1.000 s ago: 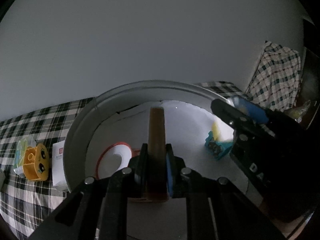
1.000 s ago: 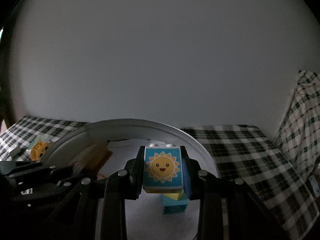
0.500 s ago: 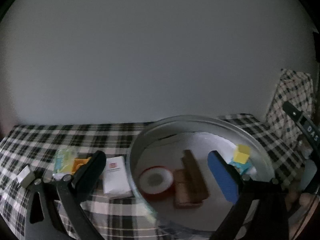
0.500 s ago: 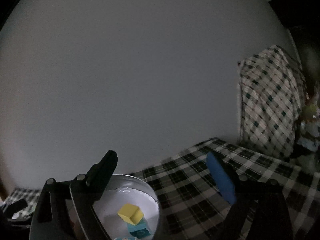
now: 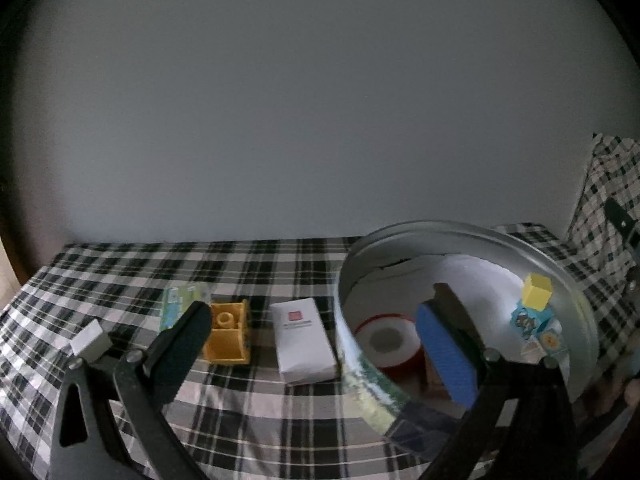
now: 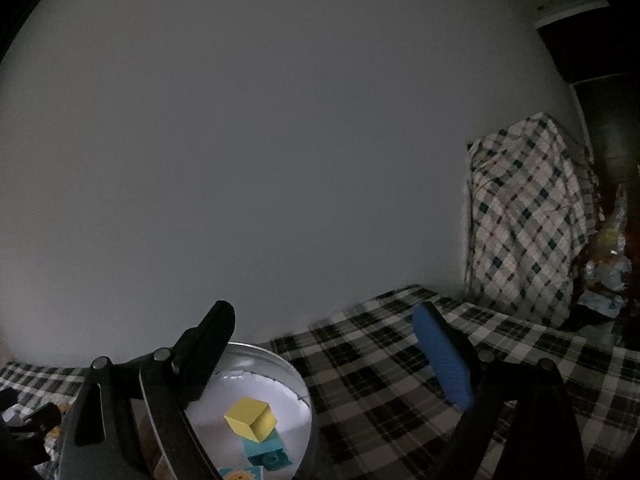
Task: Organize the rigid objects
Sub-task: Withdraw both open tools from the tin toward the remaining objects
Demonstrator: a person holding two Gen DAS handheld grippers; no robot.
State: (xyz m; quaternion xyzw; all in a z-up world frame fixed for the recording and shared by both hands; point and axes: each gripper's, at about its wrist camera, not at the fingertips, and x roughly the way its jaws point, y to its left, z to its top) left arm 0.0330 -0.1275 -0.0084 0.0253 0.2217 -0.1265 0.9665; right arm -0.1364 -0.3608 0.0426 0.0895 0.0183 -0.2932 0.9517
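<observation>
My left tool (image 5: 316, 344) hangs wide apart, nothing btwn its fingers; right tool (image 6: 332, 348) gapes the same, empty. Round metal tin (image 5: 568, 280) sits lower right of left view on the plaid counter (image 5: 120, 272), w/ yellow cube (image 5: 538, 291) stacked on blocks, red tape roll (image 5: 386, 338) and brown bar (image 5: 450, 300) inside. Yellow brick (image 5: 228, 332) and white box (image 5: 304, 338) lie just left of tin, lower centre.

A round metal tin (image 5: 472, 236) sits ahead-right of the left gripper (image 5: 316, 344), holding a red tape roll (image 5: 386, 334), a brown block (image 5: 450, 300) and a yellow cube (image 5: 538, 290) atop blue bricks (image 5: 528, 320). A yellow brick (image 5: 228, 336) and white box (image 5: 304, 334) lie between that gripper's fingers.
</observation>
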